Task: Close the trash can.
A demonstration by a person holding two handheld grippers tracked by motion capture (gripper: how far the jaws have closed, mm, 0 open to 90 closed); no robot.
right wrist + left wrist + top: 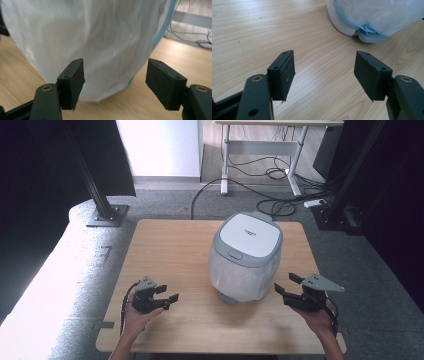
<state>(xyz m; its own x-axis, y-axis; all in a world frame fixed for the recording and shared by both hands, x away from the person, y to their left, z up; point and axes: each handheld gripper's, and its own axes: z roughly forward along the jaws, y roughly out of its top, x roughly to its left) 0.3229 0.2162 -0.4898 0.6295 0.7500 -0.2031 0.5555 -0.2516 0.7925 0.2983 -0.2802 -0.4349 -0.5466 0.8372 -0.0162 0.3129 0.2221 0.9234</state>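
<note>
A grey and white trash bin (246, 256) with a closed lid and a white bag lining hanging over its sides stands on the wooden table (170, 245), right of centre. My left gripper (167, 294) rests low over the table's front left, open, with nothing between its jaws; in the left gripper view the bin's base (372, 37) lies ahead to the right. My right gripper (287, 285) is just right of the bin, open and empty. In the right gripper view the bag-covered bin wall (100, 42) stands close ahead of the fingertips (75, 77).
Beyond the table's far edge a white desk frame (262, 147) stands over loose cables (280, 207) on the grey floor. Black stand posts (102, 205) flank the table at left and right. Bare wood lies between my left gripper and the bin.
</note>
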